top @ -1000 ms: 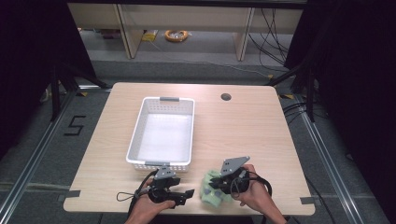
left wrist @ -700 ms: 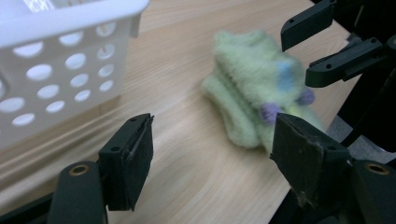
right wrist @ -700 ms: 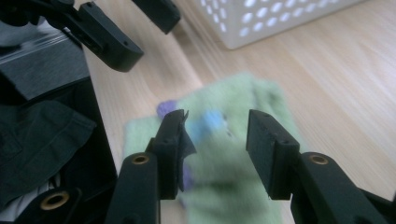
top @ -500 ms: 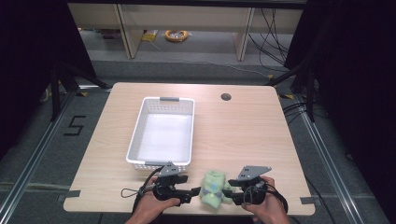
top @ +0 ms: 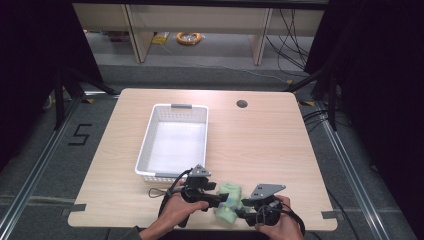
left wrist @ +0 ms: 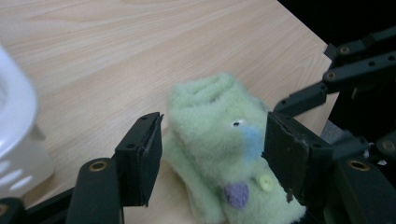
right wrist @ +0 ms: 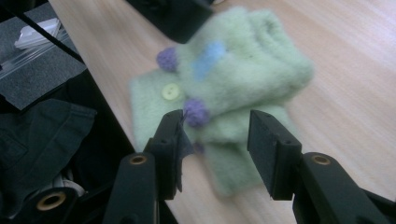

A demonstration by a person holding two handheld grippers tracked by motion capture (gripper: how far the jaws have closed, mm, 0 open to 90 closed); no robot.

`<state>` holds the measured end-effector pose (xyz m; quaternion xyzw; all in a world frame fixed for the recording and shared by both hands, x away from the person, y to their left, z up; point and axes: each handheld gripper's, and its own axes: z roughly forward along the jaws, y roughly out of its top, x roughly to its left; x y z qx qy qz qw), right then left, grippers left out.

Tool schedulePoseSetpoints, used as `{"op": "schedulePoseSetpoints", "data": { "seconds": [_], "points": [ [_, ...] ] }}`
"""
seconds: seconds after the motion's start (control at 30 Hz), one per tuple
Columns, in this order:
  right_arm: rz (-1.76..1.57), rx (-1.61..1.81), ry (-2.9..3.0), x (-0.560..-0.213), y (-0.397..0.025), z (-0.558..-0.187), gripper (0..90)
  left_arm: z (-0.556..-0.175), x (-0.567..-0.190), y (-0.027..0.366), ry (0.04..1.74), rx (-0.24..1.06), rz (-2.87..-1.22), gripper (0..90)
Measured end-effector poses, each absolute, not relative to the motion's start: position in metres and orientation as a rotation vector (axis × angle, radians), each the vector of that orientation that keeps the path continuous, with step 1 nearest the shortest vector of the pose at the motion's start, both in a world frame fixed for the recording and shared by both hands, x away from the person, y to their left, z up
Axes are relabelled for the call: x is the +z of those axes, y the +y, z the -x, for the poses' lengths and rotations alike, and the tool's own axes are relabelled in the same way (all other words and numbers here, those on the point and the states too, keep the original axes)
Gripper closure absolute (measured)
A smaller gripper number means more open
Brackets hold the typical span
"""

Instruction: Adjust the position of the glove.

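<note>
A fuzzy pale green sock [top: 230, 199] with purple pom-poms, a blue patch and a yellow button lies folded near the table's front edge. My left gripper [top: 218, 200] comes at it from the left. In the left gripper view the sock [left wrist: 210, 116] lies between the open jaws of that gripper [left wrist: 212, 158]. My right gripper [top: 244, 209] faces it from the right. Its jaws stand open in the right gripper view [right wrist: 219, 149], straddling the sock's [right wrist: 243, 60] near end by a purple pom-pom. Neither gripper squeezes it.
A white perforated basket [top: 145, 150], with nothing in it, stands just behind the left gripper; its rim [left wrist: 14, 93] shows in the left gripper view. A cable hole [top: 242, 104] sits at the back of the table. The front table edge runs right under the sock.
The right gripper has dropped back toward the front edge and turned to face the sock. The left gripper has shifted right until its jaws straddle the sock.
</note>
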<state>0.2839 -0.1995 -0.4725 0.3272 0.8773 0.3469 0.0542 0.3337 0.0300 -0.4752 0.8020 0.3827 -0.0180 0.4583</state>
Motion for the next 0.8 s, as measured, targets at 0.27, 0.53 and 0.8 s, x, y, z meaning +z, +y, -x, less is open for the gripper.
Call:
{"op": "schedulePoseSetpoints", "data": {
  "seconds": [0.27, 0.53, 0.8],
  "points": [
    [-0.961, 1.038, 2.654, -0.477, -0.190, -0.280, 59.6, -0.348, -0.481, 0.014, 0.925, -0.041, -2.049, 41.2],
    [-0.921, 1.020, 2.668, -0.481, -0.190, -0.284, 82.3, -0.344, -0.484, 0.012, 0.917, 0.047, -2.095, 65.4],
    [-0.875, 1.016, 2.670, -0.473, -0.195, -0.284, 86.2, -0.335, -0.477, 0.017, 0.896, 0.066, -2.045, 79.0]
  ]
}}
